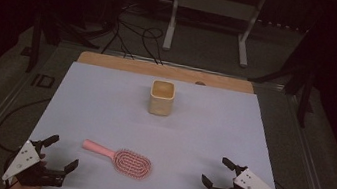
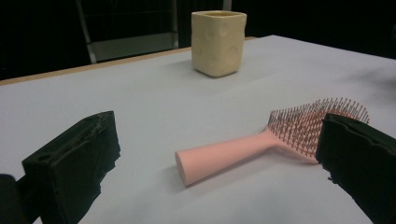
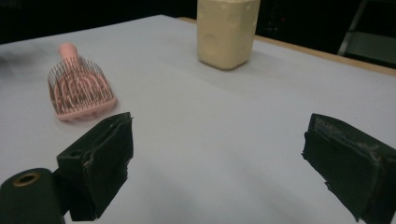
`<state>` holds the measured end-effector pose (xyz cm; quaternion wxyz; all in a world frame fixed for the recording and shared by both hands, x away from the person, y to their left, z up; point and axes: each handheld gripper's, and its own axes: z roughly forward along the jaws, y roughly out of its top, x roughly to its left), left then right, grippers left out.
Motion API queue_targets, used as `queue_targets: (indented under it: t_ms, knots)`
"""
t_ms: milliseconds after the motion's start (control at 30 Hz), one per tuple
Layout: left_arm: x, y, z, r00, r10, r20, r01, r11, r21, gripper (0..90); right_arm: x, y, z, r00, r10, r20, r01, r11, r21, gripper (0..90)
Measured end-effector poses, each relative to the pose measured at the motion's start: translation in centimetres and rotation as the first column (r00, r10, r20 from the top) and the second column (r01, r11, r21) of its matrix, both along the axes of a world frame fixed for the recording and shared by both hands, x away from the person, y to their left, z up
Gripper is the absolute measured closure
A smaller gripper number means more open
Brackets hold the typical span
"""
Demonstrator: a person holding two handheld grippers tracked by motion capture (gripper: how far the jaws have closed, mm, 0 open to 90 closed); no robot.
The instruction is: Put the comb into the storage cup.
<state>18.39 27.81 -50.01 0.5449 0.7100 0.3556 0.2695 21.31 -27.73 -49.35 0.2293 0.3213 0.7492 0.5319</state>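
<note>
High view: left claw (image 1: 61, 152) and right claw (image 1: 218, 170) resting at the near edge of the table (image 1: 105, 95), both spread wide, holding nothing. Pink hairbrush (image 1: 119, 158) lying flat between them, bristles up, handle toward the left claw; yellow cup (image 1: 161, 98) upright farther back, well apart. Judged a start: nothing gripped yet. Next move likely calls for the left claw closing on the handle.

Left gripper view brings the handle (image 2: 224, 156) close between its jaws, untouched. Right gripper view gives dimples on the cup's side.
</note>
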Motion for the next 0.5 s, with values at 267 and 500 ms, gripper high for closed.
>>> queue_targets:
  t_ms: [267,500]
  knots:
    - [-0.1,-0.3,0.6,0.9995,-0.032,0.001,0.032,0.9993,0.02,0.2,-0.4,0.0,0.5,0.9999,-0.006,0.013,0.006,1.0,0.002,8.2]
    - [-0.4,-0.2,2.3,0.9978,-0.066,0.007,0.066,0.9979,0.0,0.2,-0.5,0.0,0.5,0.9991,-0.033,0.028,0.033,0.999,-0.007,8.2]
